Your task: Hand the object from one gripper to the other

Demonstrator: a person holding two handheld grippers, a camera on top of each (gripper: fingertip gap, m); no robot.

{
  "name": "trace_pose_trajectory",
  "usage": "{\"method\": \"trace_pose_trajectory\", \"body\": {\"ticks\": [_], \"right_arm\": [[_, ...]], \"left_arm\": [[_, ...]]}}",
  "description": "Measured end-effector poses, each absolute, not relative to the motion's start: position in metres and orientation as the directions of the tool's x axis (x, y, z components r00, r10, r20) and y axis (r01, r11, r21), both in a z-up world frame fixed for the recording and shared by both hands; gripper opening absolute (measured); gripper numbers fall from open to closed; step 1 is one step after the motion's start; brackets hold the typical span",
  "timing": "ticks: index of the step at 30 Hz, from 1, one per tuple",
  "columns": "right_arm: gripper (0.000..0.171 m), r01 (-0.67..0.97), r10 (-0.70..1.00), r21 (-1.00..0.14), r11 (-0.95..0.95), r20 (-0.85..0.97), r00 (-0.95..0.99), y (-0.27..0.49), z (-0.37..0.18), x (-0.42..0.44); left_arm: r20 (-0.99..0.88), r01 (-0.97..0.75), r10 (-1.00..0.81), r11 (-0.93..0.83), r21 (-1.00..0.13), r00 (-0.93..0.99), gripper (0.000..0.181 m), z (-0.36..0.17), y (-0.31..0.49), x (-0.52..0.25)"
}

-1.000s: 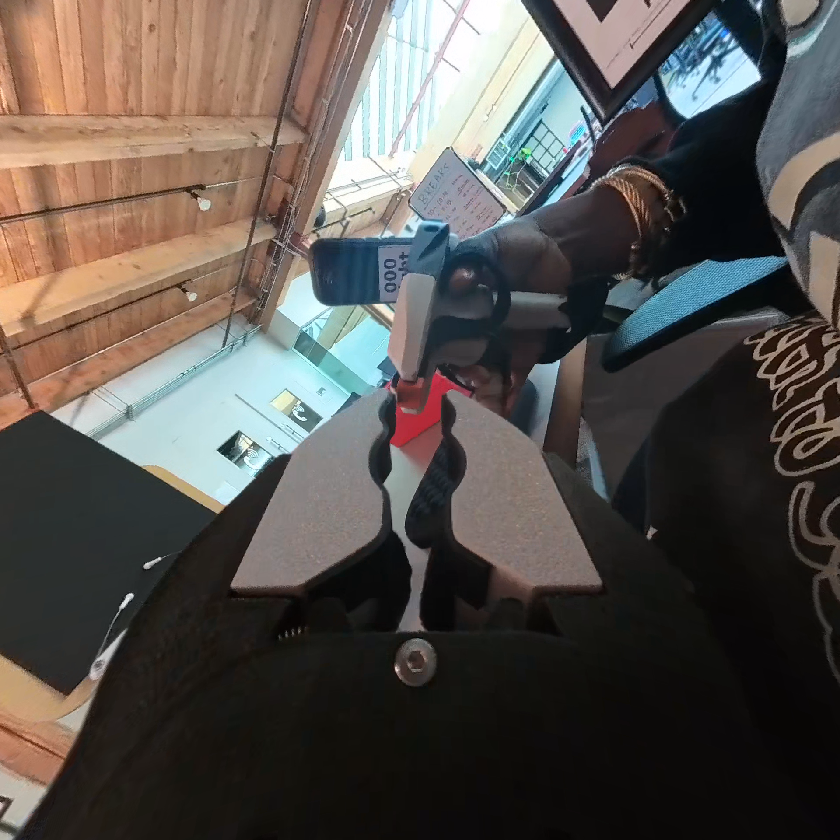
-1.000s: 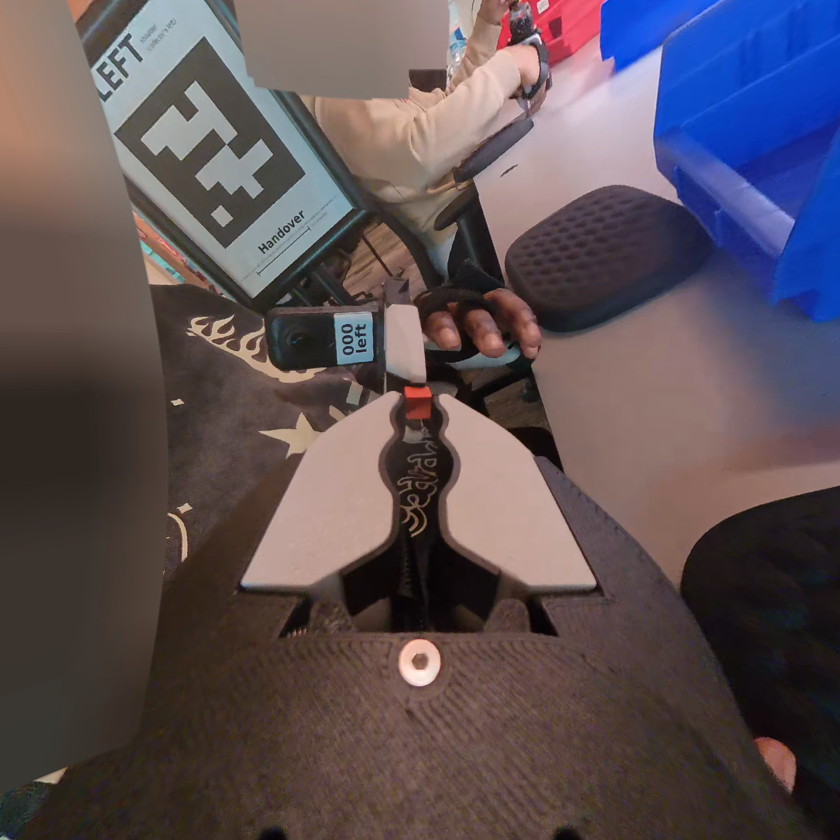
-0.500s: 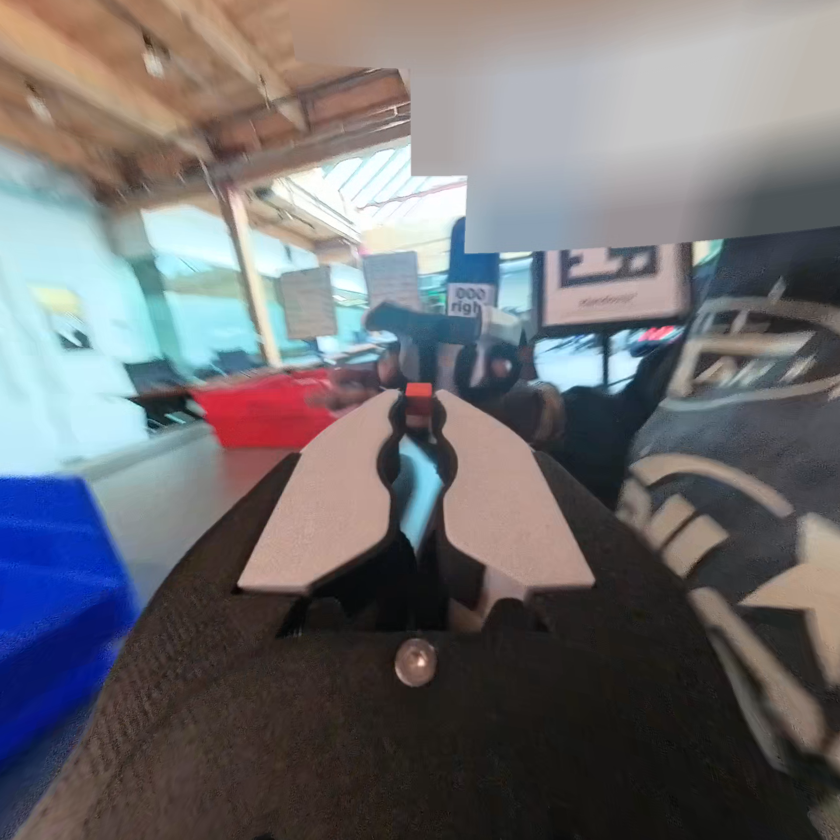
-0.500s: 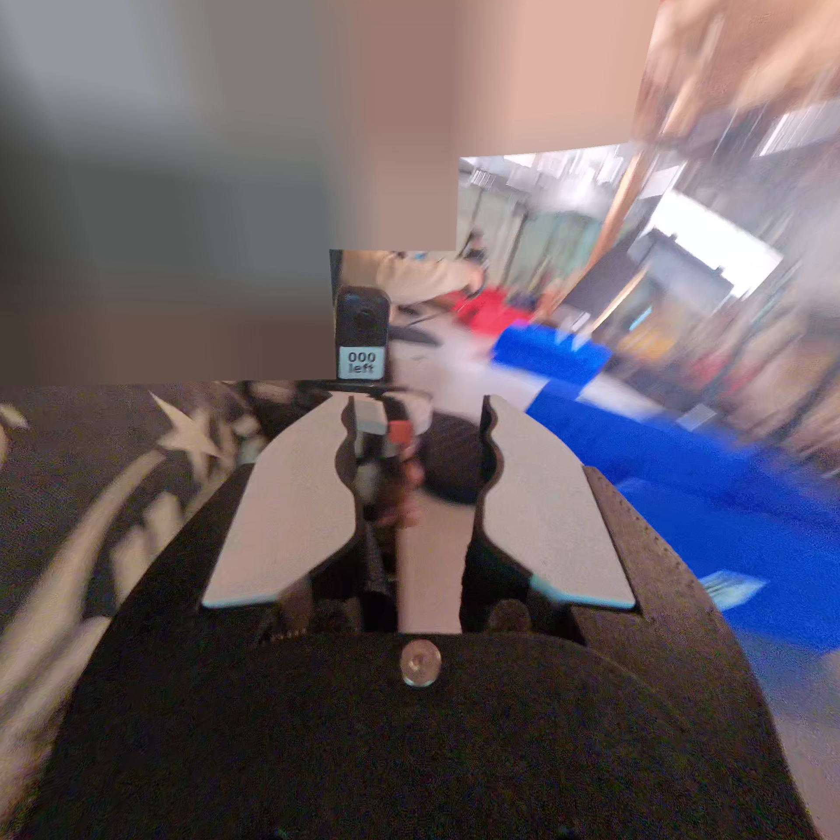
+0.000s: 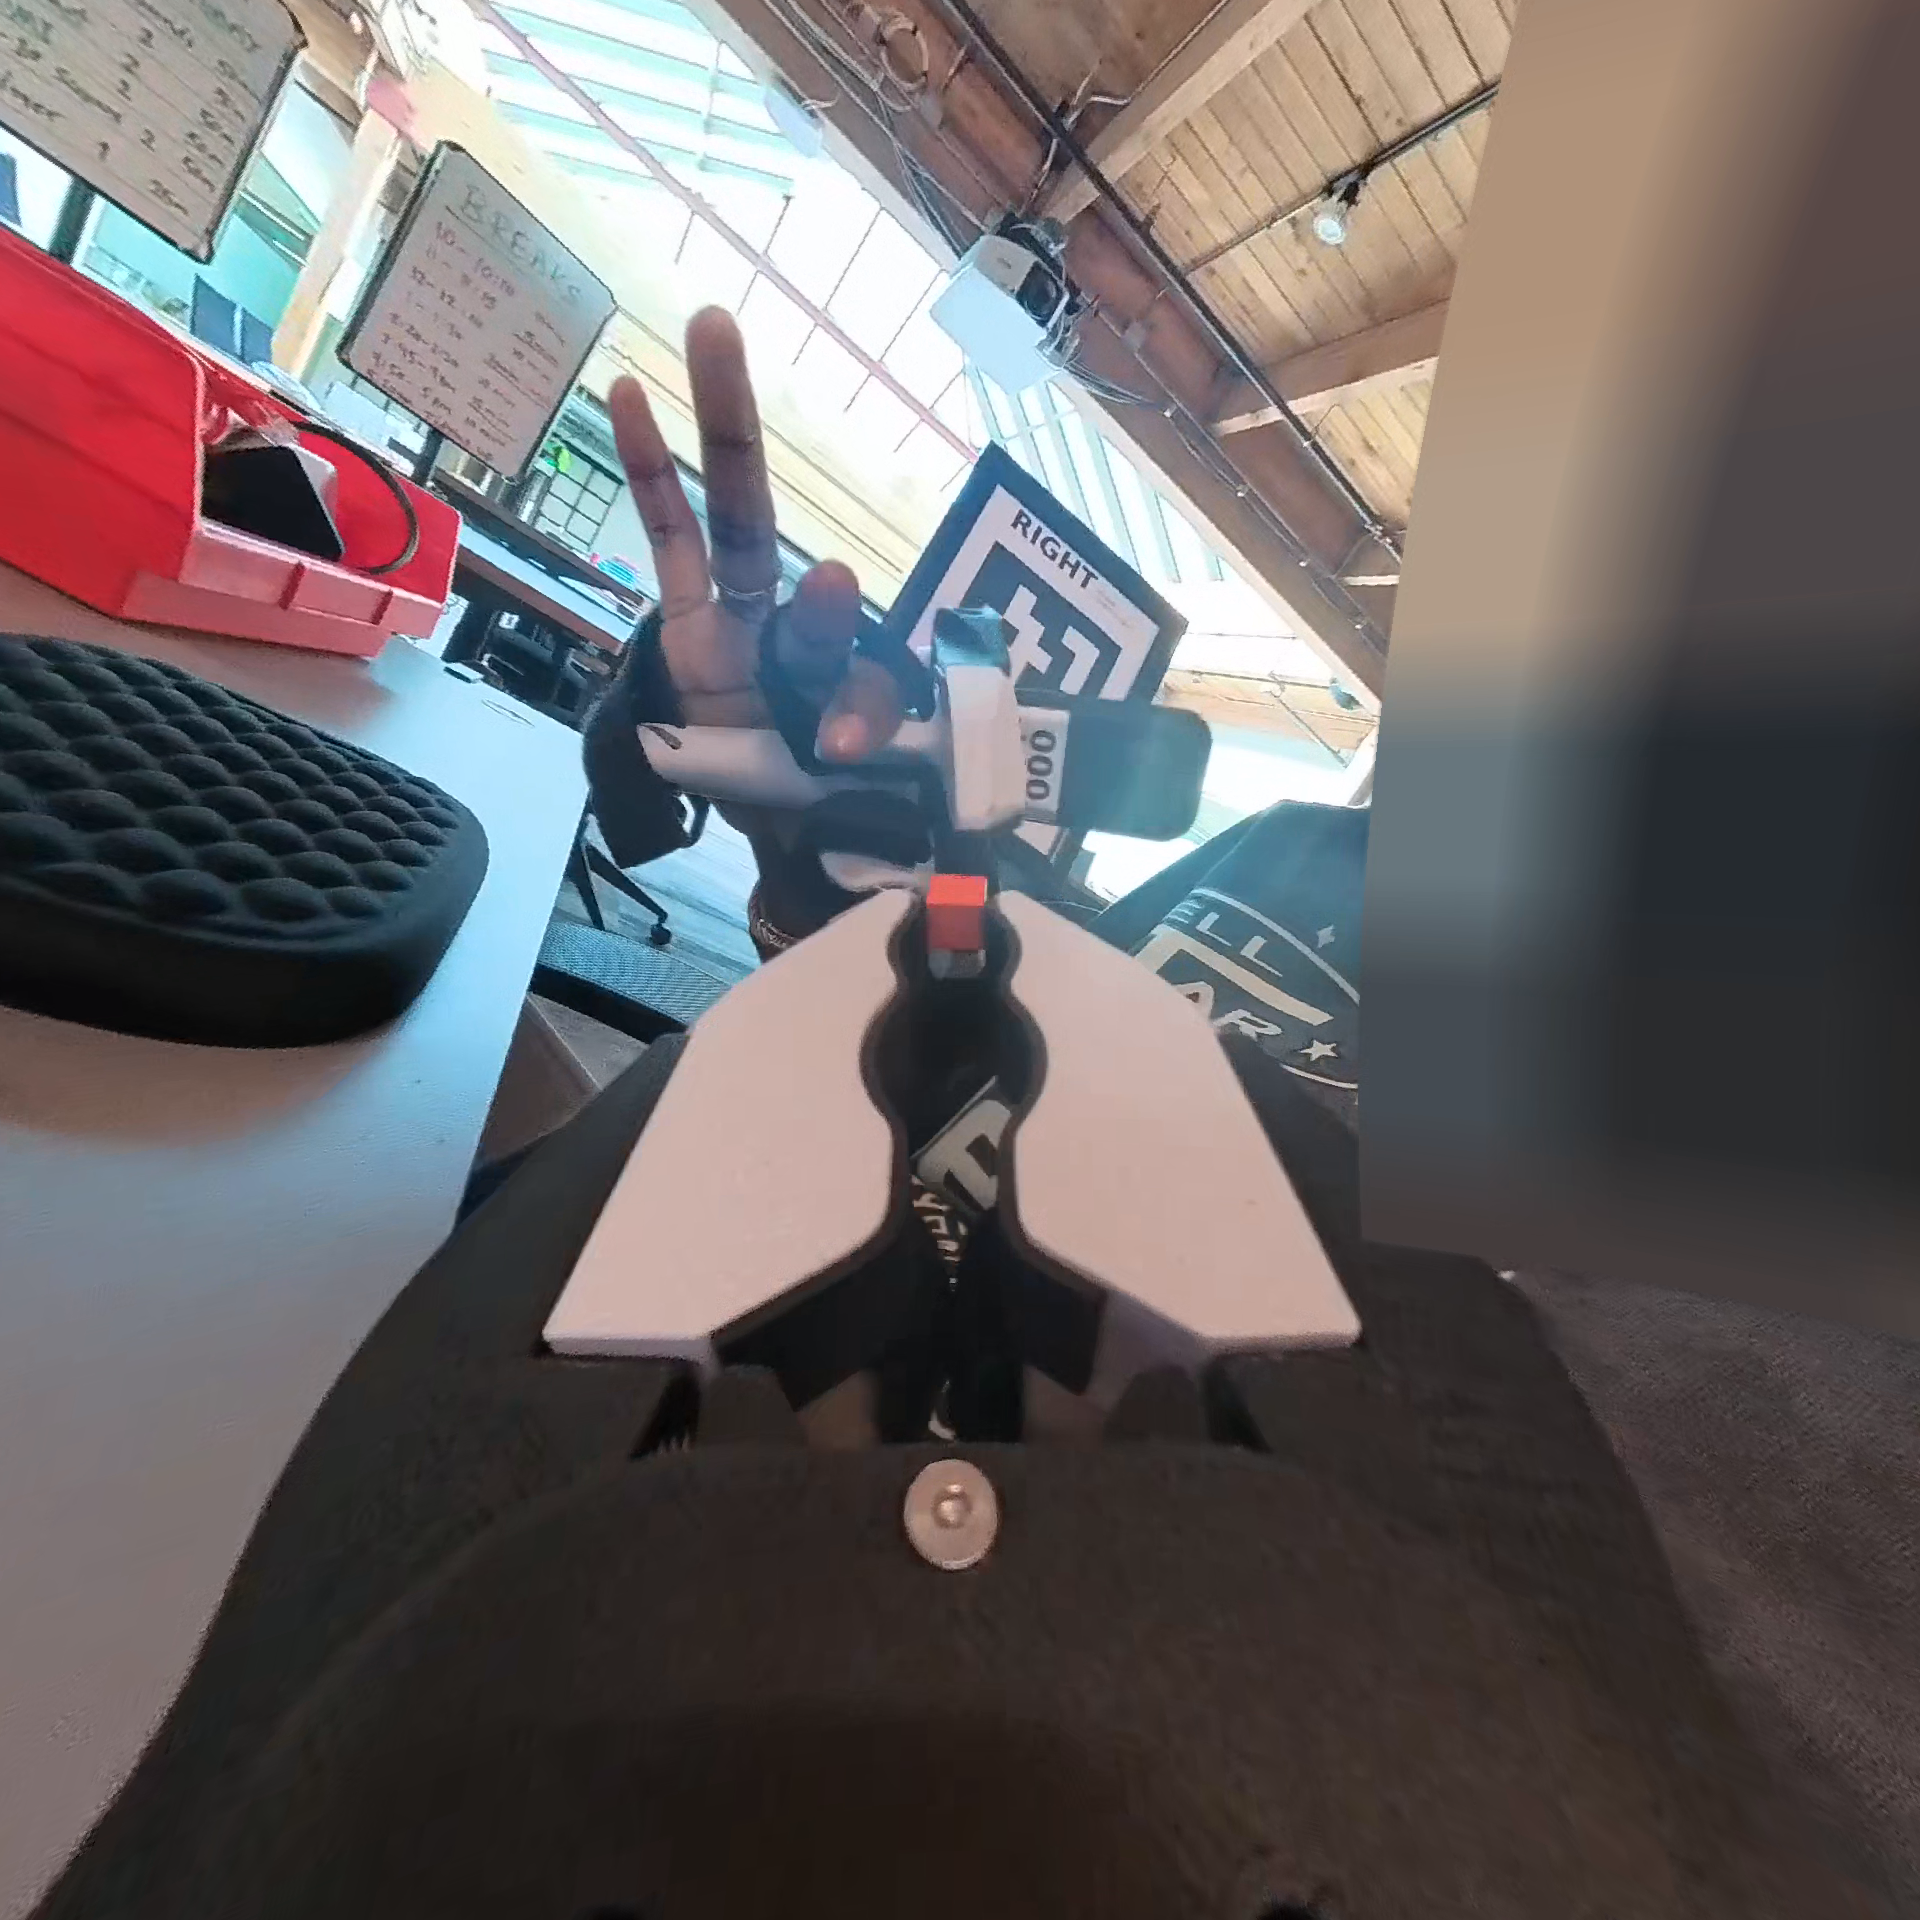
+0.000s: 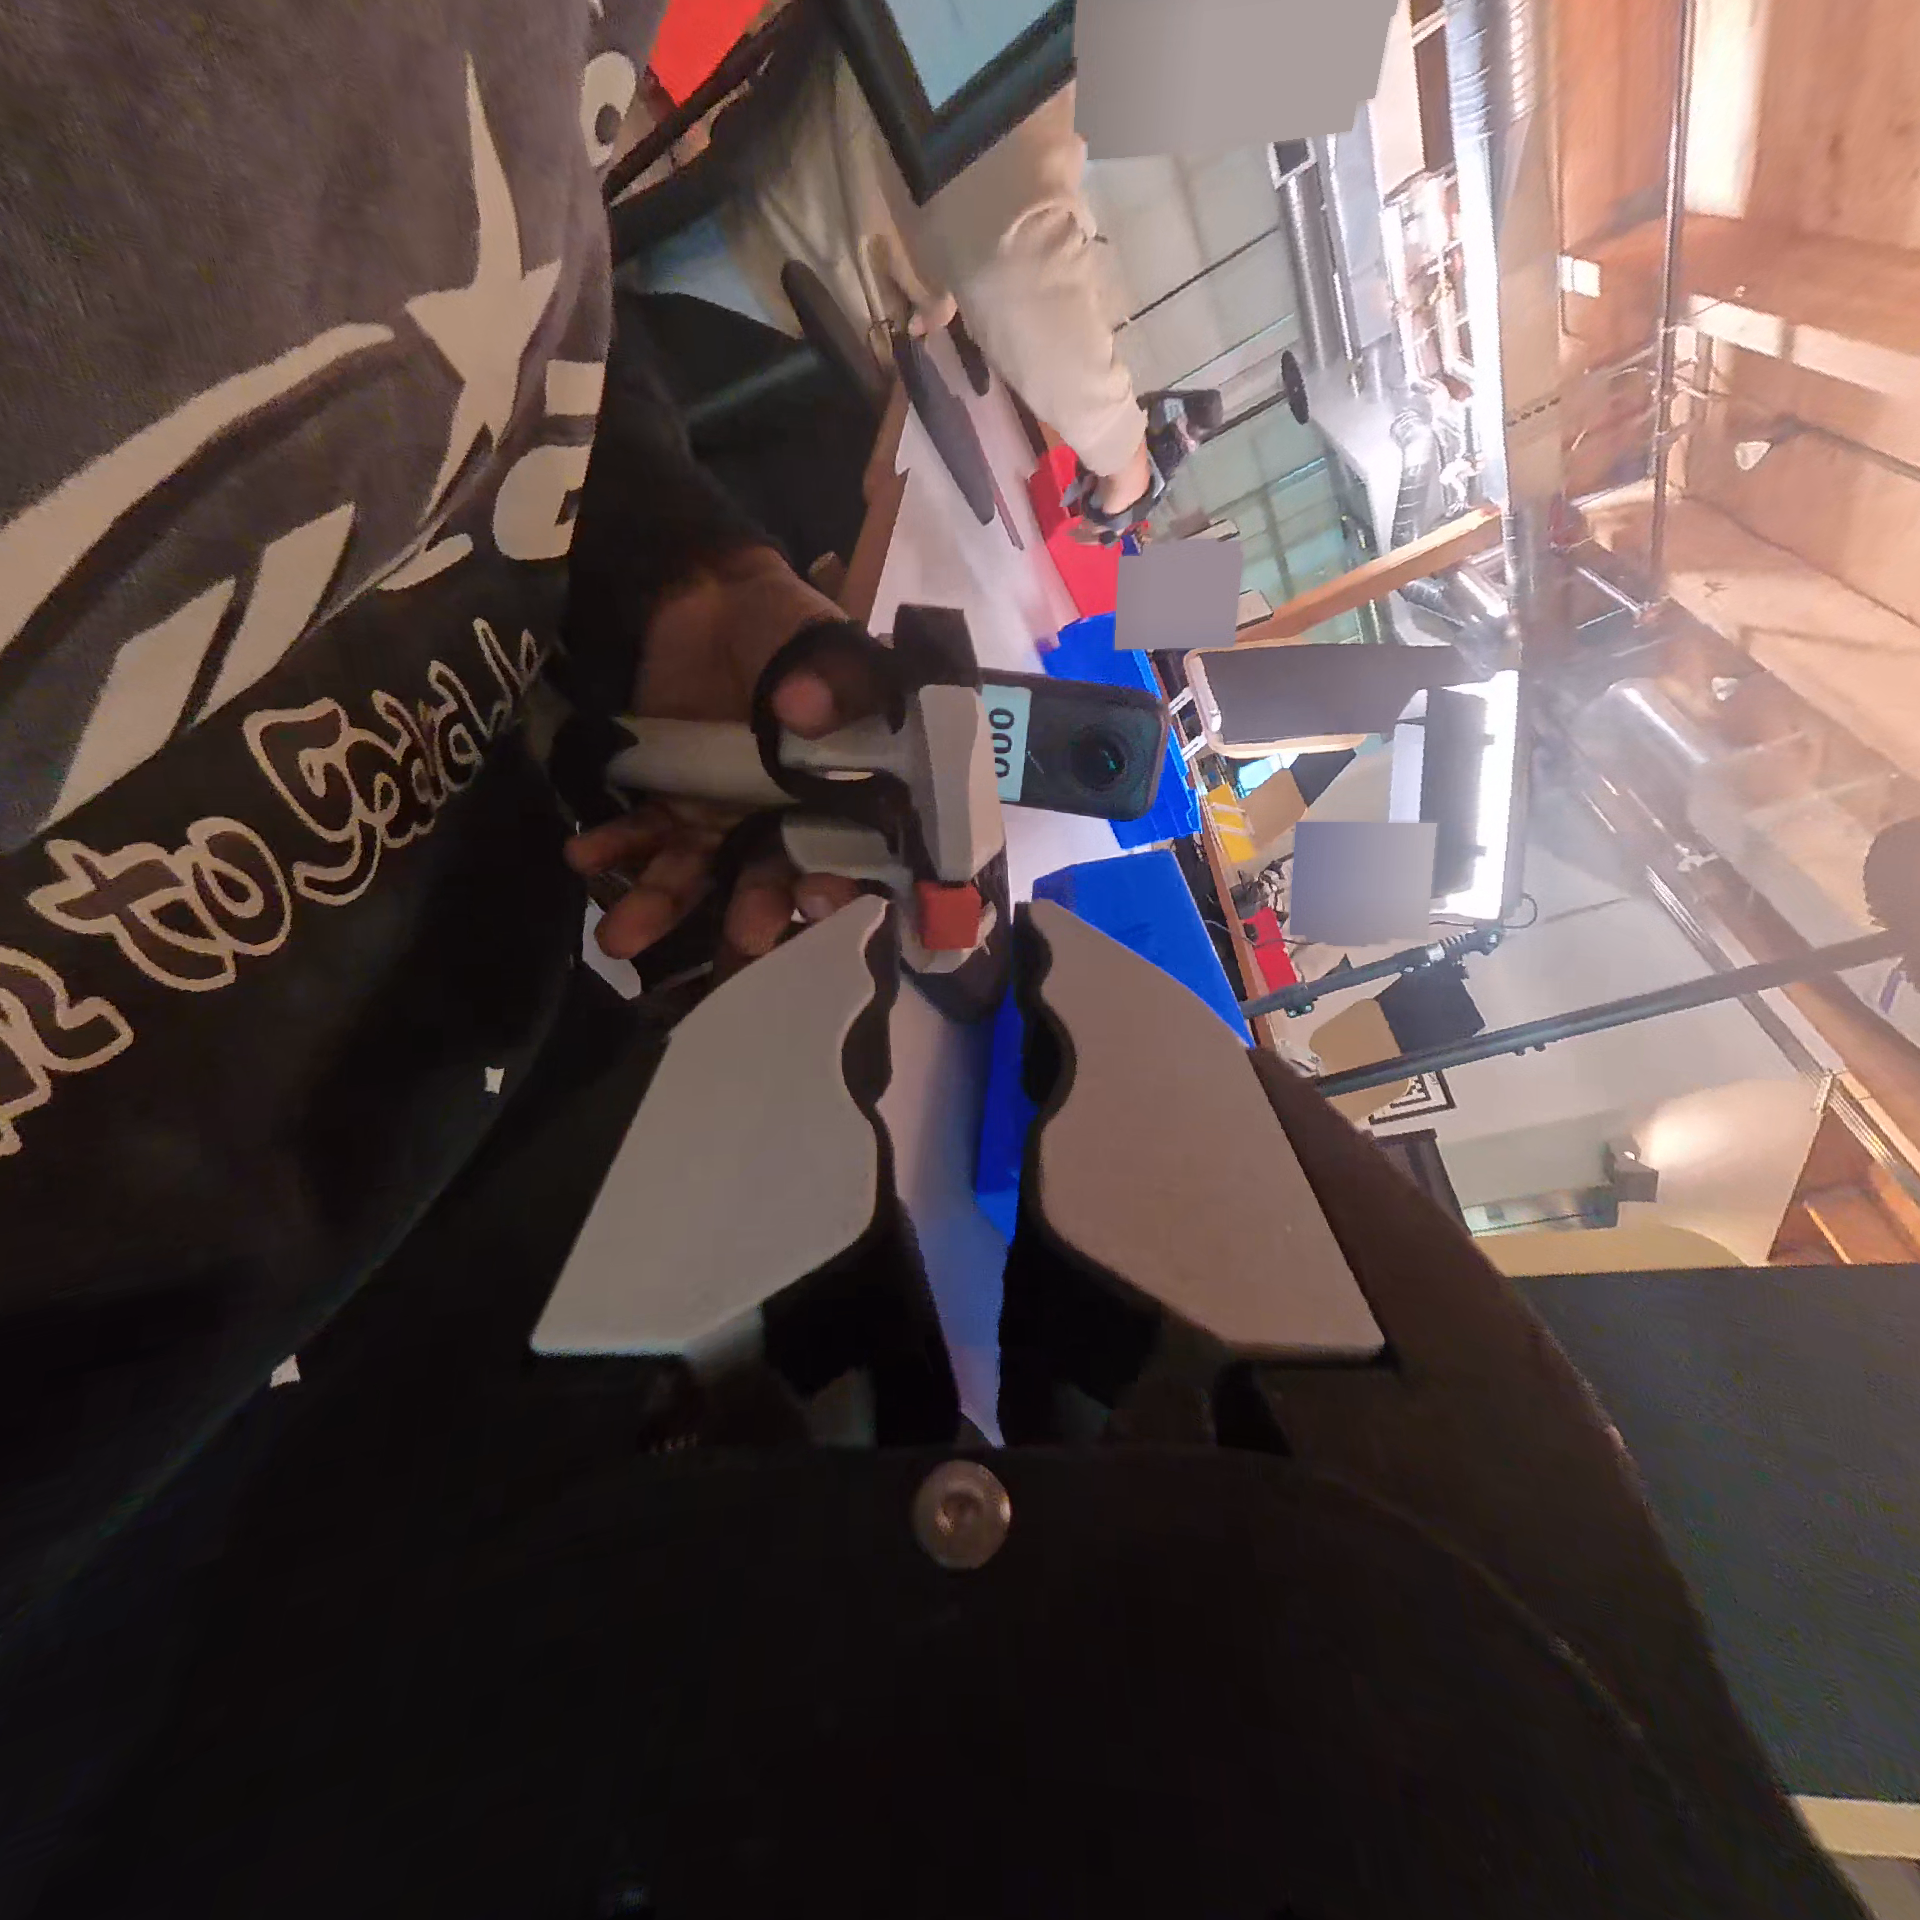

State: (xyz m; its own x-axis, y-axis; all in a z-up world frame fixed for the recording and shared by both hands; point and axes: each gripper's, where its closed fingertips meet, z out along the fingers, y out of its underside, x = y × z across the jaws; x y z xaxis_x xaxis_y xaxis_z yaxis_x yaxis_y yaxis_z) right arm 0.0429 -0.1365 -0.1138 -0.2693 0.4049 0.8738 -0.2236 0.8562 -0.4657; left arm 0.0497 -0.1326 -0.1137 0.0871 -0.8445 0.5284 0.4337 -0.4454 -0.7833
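gripping 1 red cube [image 5: 956, 912] w/ left gripper [image 5: 954, 935], right gripper [image 6: 951, 940] apart.

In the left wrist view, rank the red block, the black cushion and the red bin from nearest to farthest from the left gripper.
1. Red block: clamped at the tips of the left gripper.
2. Black cushion: on the table, off to the left.
3. Red bin: farther back on the left, beyond the cushion.
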Motion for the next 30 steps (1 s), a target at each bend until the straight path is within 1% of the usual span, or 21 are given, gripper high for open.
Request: {"method": "trace_pose_trajectory", "body": {"ticks": [3,4,6,8,10,11,12,14,16,17,19,22,24,26,29,30], "right_arm": [[0.019,-0.207,0.393,-0.458,0.865,0.873,-0.289,-0.138,-0.120,0.041],[0.013,-0.206,0.394,-0.459,0.864,0.872,-0.290,-0.138,-0.121,0.040],[0.011,-0.197,0.407,-0.473,0.859,0.863,-0.299,-0.138,-0.121,0.040],[0.010,-0.187,0.455,-0.523,0.832,0.835,-0.310,-0.136,-0.118,0.040],[0.010,-0.180,0.569,-0.634,0.752,0.762,-0.310,-0.132,-0.108,0.040],[0.011,-0.157,0.650,-0.714,0.683,0.691,-0.317,-0.127,-0.102,0.039],[0.010,-0.136,0.731,-0.795,0.591,0.599,-0.326,-0.122,-0.096,0.039],[0.011,-0.073,0.858,-0.935,0.347,0.348,-0.377,-0.114,-0.087,0.039],[0.011,0.028,0.907,-0.995,0.099,0.078,-0.413,-0.109,-0.084,0.038],[0.011,0.104,0.905,-0.995,-0.009,-0.052,-0.423,-0.107,-0.087,0.037],[0.011,0.273,0.840,-0.946,-0.178,-0.290,-0.459,-0.114,-0.099,0.038],[0.010,0.376,0.719,-0.864,-0.335,-0.492,-0.491,-0.125,-0.102,0.038],[0.010,0.412,0.676,-0.832,-0.371,-0.546,-0.495,-0.129,-0.105,0.038],[0.010,0.435,0.668,-0.819,-0.374,-0.563,-0.486,-0.129,-0.109,0.038],[0.010,0.456,0.654,-0.803,-0.385,-0.586,-0.479,-0.130,-0.112,0.037],[0.010,0.461,0.651,-0.799,-0.385,-0.589,-0.478,-0.130,-0.113,0.037]], "left_arm": [[0.526,0.414,-0.846,-0.449,-0.791,0.087,0.009,-0.116,-0.134,0.053],[0.524,0.411,-0.847,-0.448,-0.794,0.089,0.009,-0.116,-0.134,0.054],[0.516,0.409,-0.851,-0.438,-0.801,0.099,0.009,-0.117,-0.133,0.054],[0.467,0.424,-0.874,-0.375,-0.824,0.135,0.010,-0.113,-0.132,0.053],[0.355,0.462,-0.907,-0.222,-0.859,0.225,0.014,-0.103,-0.130,0.046],[0.272,0.459,-0.911,-0.108,-0.882,0.309,0.019,-0.099,-0.127,0.040],[0.173,0.418,-0.896,0.015,-0.908,0.410,0.022,-0.096,-0.125,0.035],[-0.038,0.241,-0.801,0.225,-0.944,0.597,0.026,-0.097,-0.117,0.027],[-0.233,0.074,-0.687,0.386,-0.920,0.688,0.031,-0.095,-0.116,0.024],[-0.310,0.007,-0.633,0.447,-0.895,0.709,0.031,-0.094,-0.117,0.025],[-0.434,-0.101,-0.548,0.533,-0.840,0.715,0.031,-0.093,-0.120,0.031],[-0.620,-0.314,-0.403,0.603,-0.733,0.674,0.031,-0.102,-0.118,0.039],[-0.714,-0.436,-0.315,0.618,-0.654,0.625,0.028,-0.107,-0.116,0.043],[-0.762,-0.484,-0.273,0.636,-0.601,0.587,0.023,-0.110,-0.117,0.048],[-0.777,-0.497,-0.264,0.642,-0.584,0.572,0.017,-0.112,-0.118,0.051],[-0.776,-0.499,-0.259,0.641,-0.584,0.575,0.013,-0.111,-0.118,0.050]]}}
